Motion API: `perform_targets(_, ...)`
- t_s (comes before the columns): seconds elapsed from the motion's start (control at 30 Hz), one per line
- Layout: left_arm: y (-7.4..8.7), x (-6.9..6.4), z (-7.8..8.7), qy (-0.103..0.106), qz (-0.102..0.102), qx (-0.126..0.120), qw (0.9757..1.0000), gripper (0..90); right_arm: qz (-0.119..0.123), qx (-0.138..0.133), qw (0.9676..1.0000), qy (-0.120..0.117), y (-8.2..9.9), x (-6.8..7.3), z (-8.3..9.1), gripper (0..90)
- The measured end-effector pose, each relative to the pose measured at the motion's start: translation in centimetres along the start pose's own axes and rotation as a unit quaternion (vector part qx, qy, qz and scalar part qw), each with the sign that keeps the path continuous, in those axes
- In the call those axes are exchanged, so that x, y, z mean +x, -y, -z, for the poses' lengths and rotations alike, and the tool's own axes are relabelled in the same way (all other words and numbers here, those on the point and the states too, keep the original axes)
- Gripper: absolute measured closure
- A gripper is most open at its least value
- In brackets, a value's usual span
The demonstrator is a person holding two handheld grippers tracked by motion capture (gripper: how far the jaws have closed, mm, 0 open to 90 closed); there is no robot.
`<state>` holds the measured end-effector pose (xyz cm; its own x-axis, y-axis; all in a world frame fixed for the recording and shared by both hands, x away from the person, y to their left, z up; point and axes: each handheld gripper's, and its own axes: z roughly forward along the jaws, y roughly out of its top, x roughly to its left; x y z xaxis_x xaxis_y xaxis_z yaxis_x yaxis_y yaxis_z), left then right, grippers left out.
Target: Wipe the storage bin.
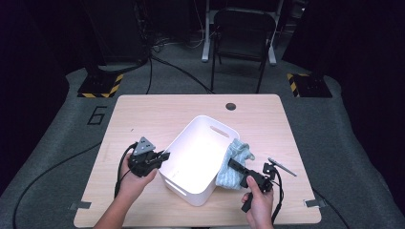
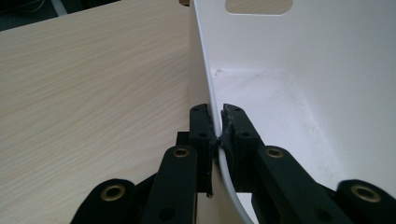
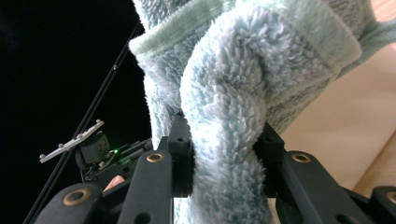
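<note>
I see the left gripper (image 1: 164,155) clamped on the rim of the white bin (image 1: 191,143): in the left gripper view its two jaws pinch the thin plastic wall (image 2: 205,88) from either side, one inside the tub and one outside. The bin sits near the middle of the table (image 1: 143,114), turned at an angle, its near corner close to the front edge. It is a glossy, rounded-corner tub with a slotted handle cut-out (image 1: 219,131) in its far wall, and a few faint specks mark its floor.

My right gripper (image 1: 232,164) is closed on the towel (image 1: 234,164), a pale blue fluffy cloth with a smoother hemmed band along one edge. In the right gripper view a thick fold of pile (image 3: 224,140) bulges between the jaws. The towel hangs bunched just beside the bin's right wall, toward the table's front right; I think it touches that wall, though I can't be sure.
</note>
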<state>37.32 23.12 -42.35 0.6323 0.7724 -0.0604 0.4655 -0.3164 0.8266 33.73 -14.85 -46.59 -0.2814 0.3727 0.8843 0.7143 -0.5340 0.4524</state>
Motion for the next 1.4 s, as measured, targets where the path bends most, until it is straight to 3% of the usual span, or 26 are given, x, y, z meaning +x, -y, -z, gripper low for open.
perform_targets(0.2, -0.1, 0.1, -0.1, 0.005, 0.005, 0.003, 1.0000, 81.2, -0.007, -0.001, 1.0000, -0.007, 0.4, -0.5, -0.3, 66.9)
perform_targets(0.3, -0.1, 0.0, 0.0, 0.003, -0.003, 0.008, 1.0000, 82.1, -0.004, -0.001, 1.0000, -0.001, 0.6, -0.8, -0.5, 67.0)
perform_targets(0.37, -0.1, 0.0, 0.0, 0.002, -0.002, 0.006, 1.0000, 82.1, 0.004, 0.003, 1.0000, 0.007, 0.9, -1.2, -0.6, 67.0)
perform_targets(0.47, -0.1, -0.1, 0.0, -0.003, -0.003, 0.006, 1.0000, 81.9, -0.009, 0.017, 0.9995, 0.023, 1.5, -2.0, -1.0, 67.1)
perform_targets(0.5, -0.1, -0.1, 0.0, -0.004, -0.003, 0.005, 1.0000, 81.7, -0.014, 0.030, 0.9987, 0.040, 2.0, -3.0, -1.3, 67.2)
perform_targets(0.6, -0.1, -0.1, 0.0, -0.007, -0.003, 0.005, 1.0000, 81.6, -0.021, 0.042, 0.9976, 0.051, 2.3, -4.0, -1.6, 67.3)
perform_targets(0.63, -0.1, -0.1, 0.0, -0.007, -0.003, 0.005, 1.0000, 81.7, -0.023, 0.055, 0.9958, 0.069, 2.6, -5.0, -1.9, 67.4)
perform_targets(0.7, -0.1, -0.1, 0.0, -0.006, -0.005, 0.005, 1.0000, 81.7, -0.016, 0.065, 0.9943, 0.082, 2.7, -5.5, -2.0, 67.5)
perform_targets(0.73, -0.1, -0.1, 0.0, -0.006, -0.003, 0.005, 1.0000, 81.7, -0.038, 0.075, 0.9918, 0.096, 2.9, -5.6, -2.1, 67.6)
perform_targets(0.77, 0.0, -0.1, 0.0, -0.007, -0.002, 0.003, 1.0000, 81.9, -0.028, 0.066, 0.9930, 0.094, 3.1, -6.2, -2.3, 67.6)
perform_targets(0.8, 0.0, -0.1, 0.0, -0.007, -0.002, 0.003, 1.0000, 81.9, -0.028, 0.066, 0.9930, 0.094, 3.1, -6.2, -2.3, 67.6)
perform_targets(0.83, 0.0, -0.1, 0.0, -0.006, -0.001, 0.003, 1.0000, 82.0, -0.046, 0.069, 0.9919, 0.096, 3.0, -5.8, -2.3, 67.6)
perform_targets(1.0, 0.0, -0.1, 0.0, -0.009, 0.004, 0.001, 1.0000, 82.0, -0.031, 0.076, 0.9911, 0.105, 2.8, -5.8, -2.1, 68.1)
perform_targets(1.07, 0.0, -0.2, 0.0, -0.011, 0.008, 0.000, 0.9999, 82.0, -0.051, 0.068, 0.9921, 0.092, 2.7, -5.1, -2.1, 68.3)
perform_targets(1.13, 0.0, -0.2, 0.0, -0.012, 0.009, 0.000, 0.9999, 82.0, -0.032, 0.053, 0.9949, 0.079, 2.4, -4.6, -2.0, 68.3)
perform_targets(1.17, 0.0, -0.2, 0.0, -0.013, 0.009, 0.000, 0.9999, 82.0, -0.036, 0.041, 0.9968, 0.059, 2.0, -3.5, -1.7, 68.0)
perform_targets(1.2, 0.0, -0.3, 0.0, -0.013, 0.009, 0.001, 0.9999, 82.0, -0.036, 0.041, 0.9968, 0.059, 2.0, -3.5, -1.7, 68.0)
perform_targets(1.3, 0.0, -0.3, 0.0, -0.015, 0.009, 0.001, 0.9999, 82.1, -0.015, 0.027, 0.9992, 0.026, 1.1, -1.1, -1.2, 67.6)
perform_targets(1.4, 0.0, -0.2, 0.0, -0.015, 0.011, 0.000, 0.9998, 82.4, 0.001, 0.025, 0.9995, 0.017, 0.8, -0.1, -1.0, 67.6)
